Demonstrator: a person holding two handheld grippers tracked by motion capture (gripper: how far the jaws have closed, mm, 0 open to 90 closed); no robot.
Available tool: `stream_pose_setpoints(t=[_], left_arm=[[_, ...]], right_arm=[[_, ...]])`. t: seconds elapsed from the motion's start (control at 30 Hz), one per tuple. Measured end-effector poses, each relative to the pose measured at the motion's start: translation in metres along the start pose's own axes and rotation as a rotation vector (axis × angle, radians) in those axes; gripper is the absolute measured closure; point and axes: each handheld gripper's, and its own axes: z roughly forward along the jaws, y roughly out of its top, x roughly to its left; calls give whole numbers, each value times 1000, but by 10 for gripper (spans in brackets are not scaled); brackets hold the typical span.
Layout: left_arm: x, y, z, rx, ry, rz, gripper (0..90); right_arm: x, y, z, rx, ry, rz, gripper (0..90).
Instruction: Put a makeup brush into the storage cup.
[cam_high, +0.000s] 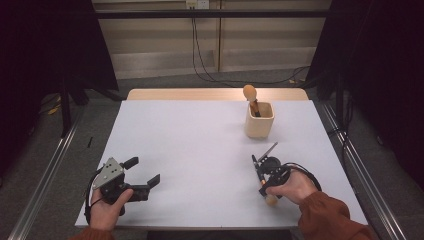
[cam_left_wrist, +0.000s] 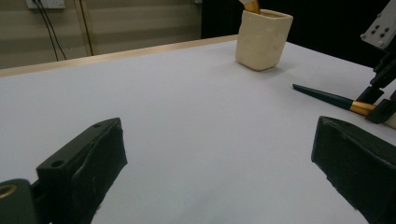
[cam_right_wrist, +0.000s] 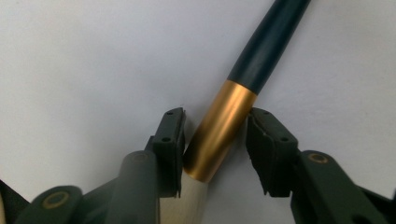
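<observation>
Two hand-held grippers work above a white desk (cam_high: 200, 150); no brand, label or writing can be read on anything. One brush (cam_right_wrist: 233, 116) lies flat on the desk at the right, in front of the one cream cup (cam_high: 259, 120), and apart from it. Its handle is dark blue-green and tapers to a thin tip pointing toward the cup; a gold metal collar joins it to a cream-coloured part at the near end. The right hand-held gripper (cam_right_wrist: 214, 149) has its jaws set on either side of the gold collar, touching or all but touching it; whether they clamp it cannot be told. The left hand-held gripper (cam_high: 142, 172) is released, jaws wide apart over bare desk. One wooden spoon (cam_high: 251, 96) stands upright in the cup.
</observation>
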Motion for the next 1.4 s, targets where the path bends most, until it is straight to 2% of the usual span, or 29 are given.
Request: stream_pose_setpoints(t=[0.23, 0.3, 0.53, 0.7, 0.93, 1.1, 1.27, 1.4], left_arm=[[0, 0, 0, -6, 4, -12, 29], [0, 0, 0, 0, 3, -5, 29], [0, 0, 1, 3, -1, -4, 29], [0, -1, 1, 10, -4, -2, 29], [1, -1, 1, 4, 0, -9, 29], [1, -1, 0, 5, 1, -10, 29], [1, -1, 0, 5, 3, -7, 29], [1, -1, 0, 5, 2, -8, 29]], right_arm=[[3, 5, 0, 41, -7, -11, 632], [3, 6, 1, 43, -13, -18, 644], [0, 7, 0, 54, 3, 25, 740], [-5, 8, 0, 58, 29, 43, 746], [-12, 2, -1, 18, 69, 51, 747], [-14, 1, -3, -7, 81, 54, 746], [-17, -2, -8, -52, 106, 72, 746], [-20, -4, -11, -109, 127, 77, 747]])
